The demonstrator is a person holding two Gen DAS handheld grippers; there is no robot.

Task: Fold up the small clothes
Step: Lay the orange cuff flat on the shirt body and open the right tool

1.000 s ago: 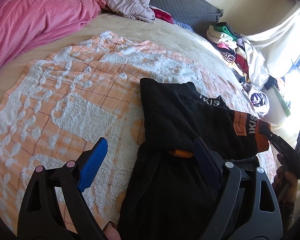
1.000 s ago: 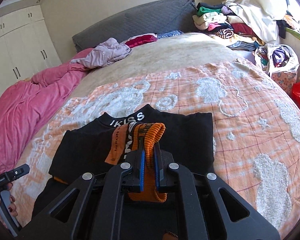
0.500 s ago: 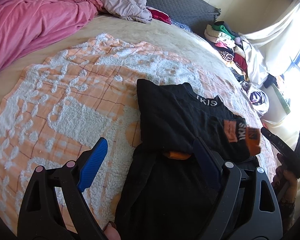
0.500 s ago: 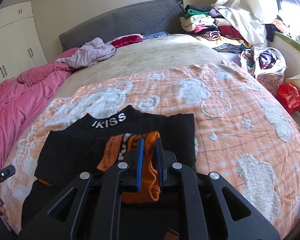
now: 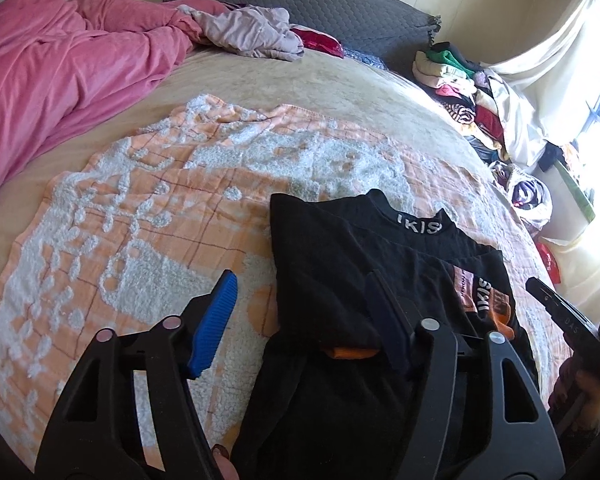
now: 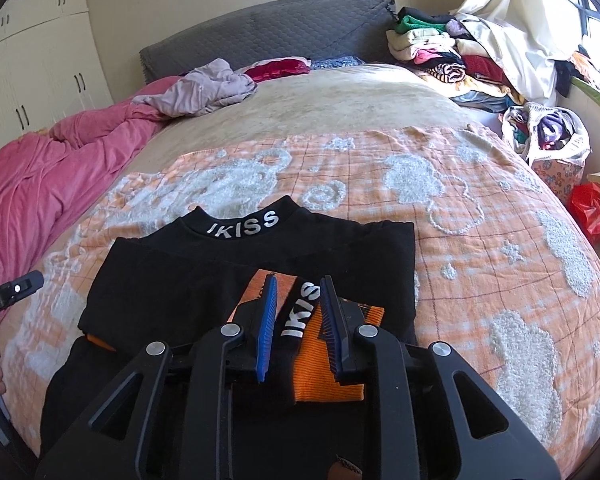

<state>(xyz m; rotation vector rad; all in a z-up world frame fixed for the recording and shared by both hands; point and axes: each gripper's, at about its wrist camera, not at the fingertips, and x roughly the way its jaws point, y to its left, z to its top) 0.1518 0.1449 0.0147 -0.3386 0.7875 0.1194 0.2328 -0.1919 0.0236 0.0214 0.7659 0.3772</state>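
Note:
A black top (image 5: 340,264) with "IKISS" on its collar lies on the orange-and-white blanket (image 5: 148,224), both sleeves folded across its body; it also shows in the right wrist view (image 6: 228,272). An orange cuff (image 6: 324,364) with an "IKISS" band lies flat on it. My right gripper (image 6: 298,292) is open, its blue pads either side of that cuff, no longer gripping it. My left gripper (image 5: 304,292) is wide open and empty, hovering over the top's left edge.
A pink duvet (image 5: 60,80) covers the bed's left side. A mauve garment (image 6: 204,88) and a red one lie near the grey headboard (image 6: 268,32). Piled clothes (image 6: 440,52) and bags (image 6: 548,136) sit at the right.
My right gripper carried the orange cuff down onto the black top, then opened and let it go. The left gripper stayed open and drew back a little.

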